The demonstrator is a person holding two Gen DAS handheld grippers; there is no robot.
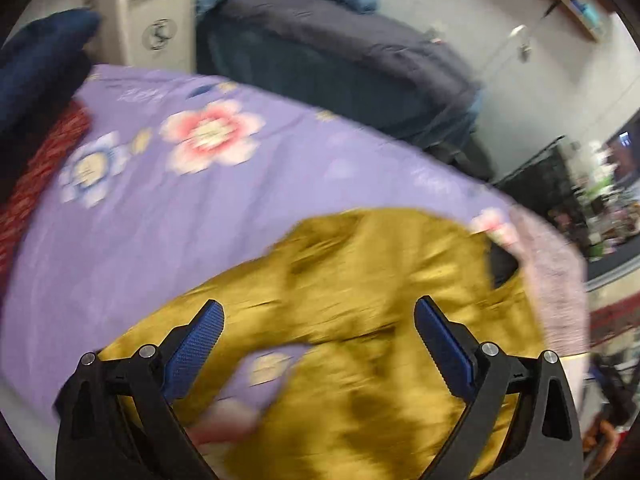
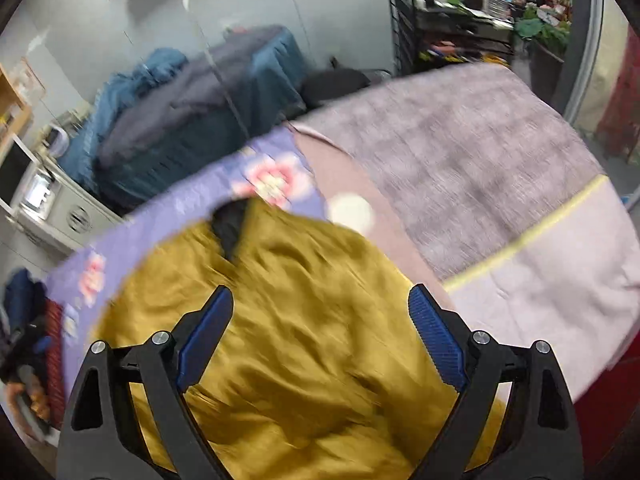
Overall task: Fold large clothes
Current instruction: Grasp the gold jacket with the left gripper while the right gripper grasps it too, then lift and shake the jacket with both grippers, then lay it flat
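A large mustard-yellow garment point(image 1: 360, 300) lies crumpled on a purple flowered bedsheet point(image 1: 160, 200); it also shows in the right wrist view point(image 2: 312, 320), with a dark lining patch point(image 2: 230, 224) at its far edge. My left gripper point(image 1: 318, 312) is open and empty above the garment's near part. My right gripper point(image 2: 320, 300) is open and empty above the garment's middle. Both views are motion-blurred.
A grey-pink blanket point(image 2: 460, 168) covers the bed to the right. A second bed with dark blue bedding point(image 1: 320, 60) stands behind. A white machine point(image 1: 156, 12) is at the back left. A cluttered black rack point(image 2: 460, 20) stands at the far right.
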